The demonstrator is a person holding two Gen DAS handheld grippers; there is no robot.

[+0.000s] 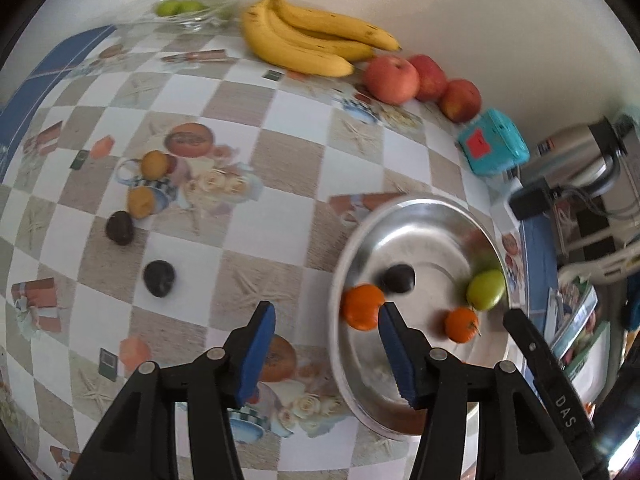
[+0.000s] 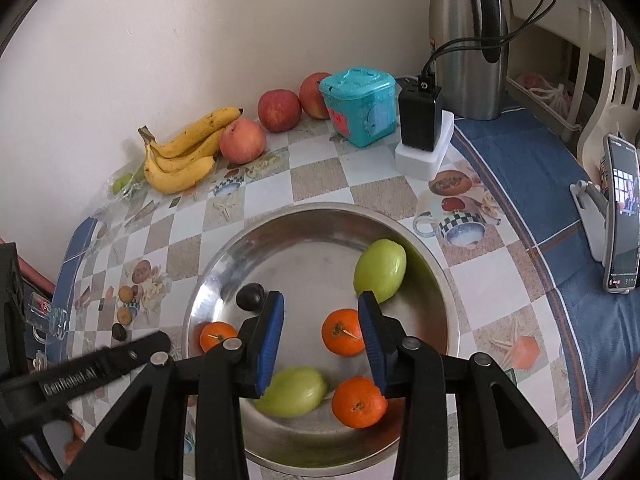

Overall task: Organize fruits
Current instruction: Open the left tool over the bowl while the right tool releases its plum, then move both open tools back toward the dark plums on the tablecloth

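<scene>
Polished metal tray (image 2: 420,252), mirror-bright, reflecting the glossy green fruit (image 2: 380,270). Oranges (image 2: 343,332) show dimpled, semi-matt peel. Tablecloth (image 1: 280,128) is smooth printed sheet. Gripper pads (image 2: 272,344) are ribbed blue, on matt black plastic arms. Teal box (image 2: 362,106): shiny plastic.

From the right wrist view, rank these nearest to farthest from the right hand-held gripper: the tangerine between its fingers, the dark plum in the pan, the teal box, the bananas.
Measured from the right hand-held gripper:
1. Tangerine, in the steel pan, just inside the right finger.
2. Dark plum, in the pan beside the left finger.
3 and 4. Teal box, back right, and bananas, back left by the wall: too close to call.
</scene>
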